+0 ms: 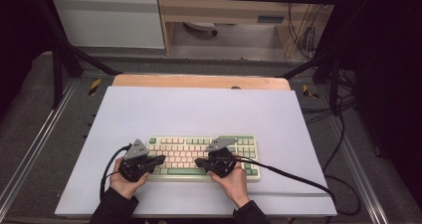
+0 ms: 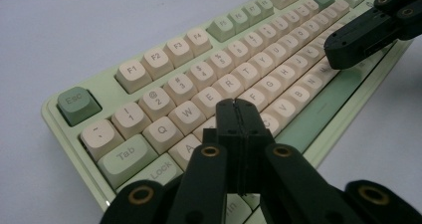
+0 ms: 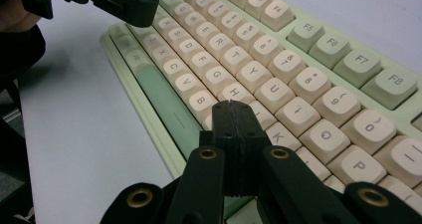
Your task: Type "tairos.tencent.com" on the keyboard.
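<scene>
Two grippers: both sit over the keyboard (image 1: 203, 158) in the lower middle of the high view, jaws pressed together with nothing between them.
Left gripper (image 1: 160, 160): closed tip aimed toward the right of the high view, over the left end of the keys; in its own view the tip (image 2: 237, 104) hangs above the letter rows near D and F. Whether it touches a key cannot be told.
Right gripper (image 1: 198, 161): closed tip aimed toward the left of the high view, over the middle of the keys; in its own view the tip (image 3: 232, 106) sits near J and N.
Keyboard place: flat on the white mat (image 1: 199, 109), near its lower edge, just above the person's hands in the high view.
Keyboard axis: long side runs left to right across the high view; function row toward the top of the frame, green space bar (image 3: 161, 102) toward the bottom.
Step in hand: likely typing, with the shut jaw tips used as fingers poised over the letters.
Next move: probably a short, straight press down on one key, with the tip centred on the cap so it misses the neighbouring keys.
</scene>
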A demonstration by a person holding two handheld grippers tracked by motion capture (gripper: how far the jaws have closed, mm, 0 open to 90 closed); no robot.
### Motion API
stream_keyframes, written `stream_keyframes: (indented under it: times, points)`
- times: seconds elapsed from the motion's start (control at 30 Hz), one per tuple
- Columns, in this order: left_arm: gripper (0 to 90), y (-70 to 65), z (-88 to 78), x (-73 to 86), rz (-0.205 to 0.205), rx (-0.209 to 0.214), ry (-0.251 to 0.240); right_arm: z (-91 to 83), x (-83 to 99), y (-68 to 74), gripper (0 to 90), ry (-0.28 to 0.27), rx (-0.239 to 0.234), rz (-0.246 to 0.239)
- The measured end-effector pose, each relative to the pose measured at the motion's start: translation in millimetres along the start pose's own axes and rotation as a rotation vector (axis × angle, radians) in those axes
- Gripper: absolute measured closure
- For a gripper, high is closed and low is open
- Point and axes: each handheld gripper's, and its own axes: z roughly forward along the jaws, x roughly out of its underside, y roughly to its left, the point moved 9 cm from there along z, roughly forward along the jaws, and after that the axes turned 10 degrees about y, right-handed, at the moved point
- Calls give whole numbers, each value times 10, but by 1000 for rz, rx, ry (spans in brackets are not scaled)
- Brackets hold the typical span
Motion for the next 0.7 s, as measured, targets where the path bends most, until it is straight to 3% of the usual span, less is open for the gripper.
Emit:
stream_keyframes:
  times: [0.7]
  points:
    - [900, -4, -9, -2, 2, 1, -2, 60, 49, -17, 900, 23, 11, -9]
